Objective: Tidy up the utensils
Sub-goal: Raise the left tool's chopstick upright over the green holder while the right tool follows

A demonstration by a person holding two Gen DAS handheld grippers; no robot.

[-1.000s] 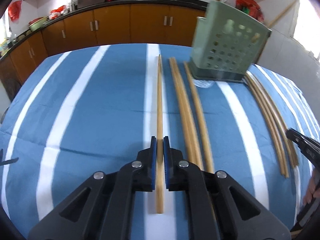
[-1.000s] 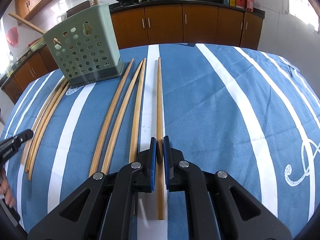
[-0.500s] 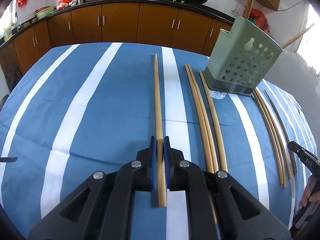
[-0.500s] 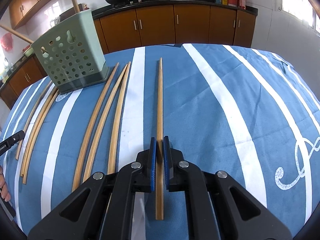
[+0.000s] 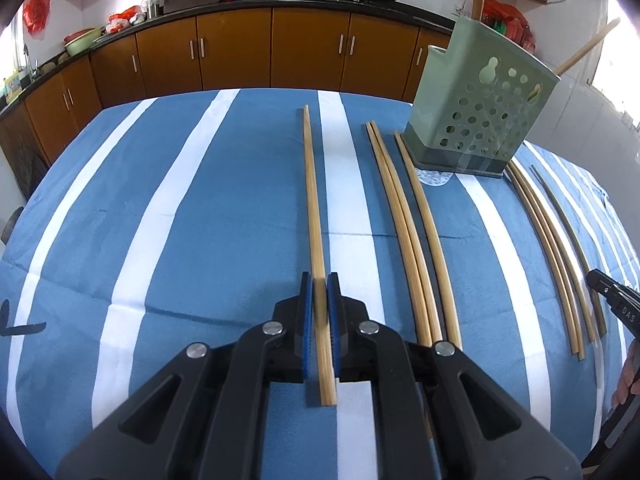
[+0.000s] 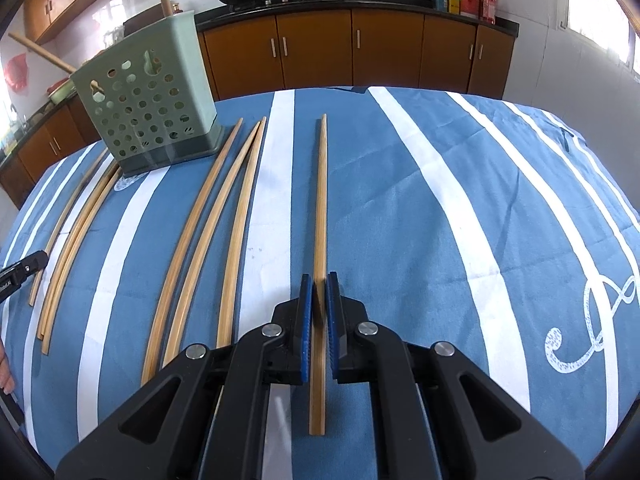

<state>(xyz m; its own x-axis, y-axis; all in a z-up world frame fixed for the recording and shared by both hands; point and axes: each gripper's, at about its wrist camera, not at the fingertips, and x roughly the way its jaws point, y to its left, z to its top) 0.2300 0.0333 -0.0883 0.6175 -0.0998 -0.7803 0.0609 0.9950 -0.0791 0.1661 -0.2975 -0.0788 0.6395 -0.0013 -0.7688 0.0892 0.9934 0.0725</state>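
My left gripper (image 5: 319, 286) is shut on a long wooden chopstick (image 5: 312, 200) that points away over the blue striped cloth. My right gripper (image 6: 318, 286) is shut on another long wooden chopstick (image 6: 320, 208), also pointing away. A pale green perforated utensil holder (image 5: 476, 116) stands at the far right in the left wrist view, and far left in the right wrist view (image 6: 148, 100), with two sticks standing in it. Three loose chopsticks (image 5: 412, 236) lie beside the held one; several more (image 5: 556, 248) lie past the holder.
The table wears a blue cloth with white stripes (image 5: 180, 220). Brown kitchen cabinets (image 5: 240, 56) with woks on the counter run along the back. The other gripper's tip shows at the right edge (image 5: 612, 300) and at the left edge in the right wrist view (image 6: 20, 274).
Both grippers have lifted and drawn back a little with their chopsticks; the holder looks farther away and the loose chopsticks have not moved.
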